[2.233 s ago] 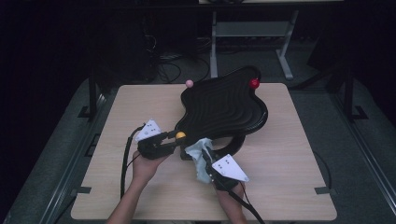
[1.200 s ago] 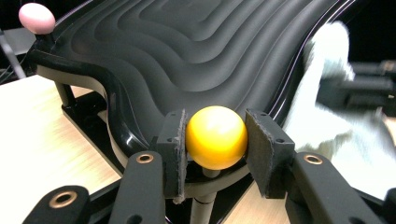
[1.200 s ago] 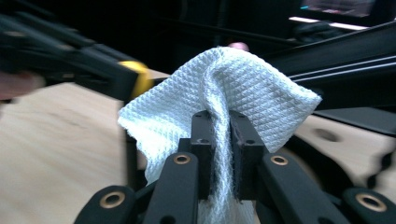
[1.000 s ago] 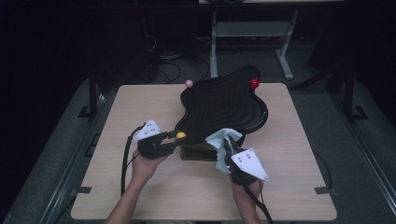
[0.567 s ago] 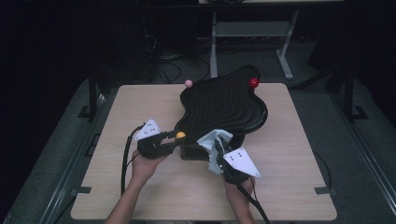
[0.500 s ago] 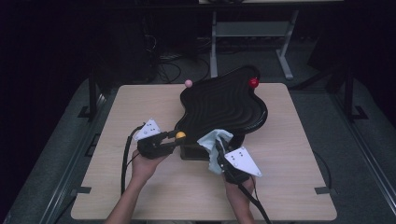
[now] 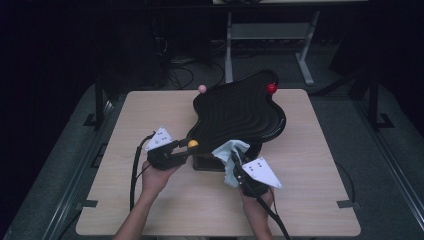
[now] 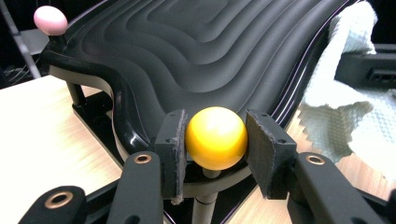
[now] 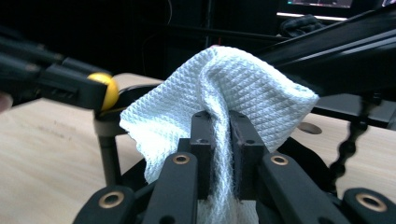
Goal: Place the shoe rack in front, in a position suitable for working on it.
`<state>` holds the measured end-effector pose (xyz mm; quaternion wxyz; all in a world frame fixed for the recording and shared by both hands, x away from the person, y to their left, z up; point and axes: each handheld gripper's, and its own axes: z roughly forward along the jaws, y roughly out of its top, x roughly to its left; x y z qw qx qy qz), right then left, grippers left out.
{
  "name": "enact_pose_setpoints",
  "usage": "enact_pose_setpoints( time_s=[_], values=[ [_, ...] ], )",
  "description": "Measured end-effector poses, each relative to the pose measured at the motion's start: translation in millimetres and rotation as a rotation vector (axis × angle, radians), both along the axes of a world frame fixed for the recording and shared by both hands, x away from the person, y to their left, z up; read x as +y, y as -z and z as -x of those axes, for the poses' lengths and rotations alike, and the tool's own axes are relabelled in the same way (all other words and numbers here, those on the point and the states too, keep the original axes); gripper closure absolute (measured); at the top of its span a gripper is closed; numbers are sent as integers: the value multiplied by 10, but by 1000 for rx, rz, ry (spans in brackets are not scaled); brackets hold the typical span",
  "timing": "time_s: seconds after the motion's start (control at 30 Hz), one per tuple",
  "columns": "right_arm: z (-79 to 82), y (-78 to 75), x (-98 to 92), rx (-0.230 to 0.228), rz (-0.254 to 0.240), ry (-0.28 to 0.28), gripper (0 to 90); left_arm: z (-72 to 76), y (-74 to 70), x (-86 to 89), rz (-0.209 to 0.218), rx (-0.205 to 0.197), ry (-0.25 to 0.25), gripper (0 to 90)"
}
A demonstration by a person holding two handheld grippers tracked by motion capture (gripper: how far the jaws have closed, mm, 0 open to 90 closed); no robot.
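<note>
Your right gripper [image 7: 235, 159] clamps the cloth [image 7: 229, 152]; the ridged tray [image 7: 240, 110] lies at twelve o'clock (left gripper [image 7: 186, 148] grips the yellow knob [image 8: 215, 137]).

So the big black wavy ridged tray [image 7: 240, 112] sits on its stand toward the far middle of the light wooden surface [image 7: 150, 115]. The yellow ball knob [image 7: 192, 144] is at the tray's near-left corner, between the left claw [image 7: 183, 148] pads. The pale waffle-weave cloth [image 7: 231, 152] hangs just right of it against the near rim, pinched in the right claw [image 7: 235, 161]. The pink ball knob [image 7: 202, 88] is at far left, the red ball knob [image 7: 271, 88] at far right.
</note>
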<state>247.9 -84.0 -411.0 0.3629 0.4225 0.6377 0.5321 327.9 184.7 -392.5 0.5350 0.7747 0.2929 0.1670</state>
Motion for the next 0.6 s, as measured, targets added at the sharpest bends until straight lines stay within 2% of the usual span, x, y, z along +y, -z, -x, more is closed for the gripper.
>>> enact_pose_setpoints(
  time_s=[0.07, 0.2, 0.23, 0.43, 0.6],
  values=[
    [-9, 7, 20, 4, -2, 4, 812, -2, 0, -8, -2, -1, -14, 548],
    [-25, 47, 158, 9, 52, -14, 812, -2, 2, -7, -1, -2, -12, 592],
    [-24, 44, 150, 13, 47, -15, 812, -2, 2, -6, -3, -5, -10, 597],
    [10, -5, -15, -3, 37, 23, 812, -21, 5, 23, 5, 2, -17, 600],
    [86, -121, -189, -30, 33, 54, 811, -38, 6, 53, 5, 1, -18, 601]
  ],
)
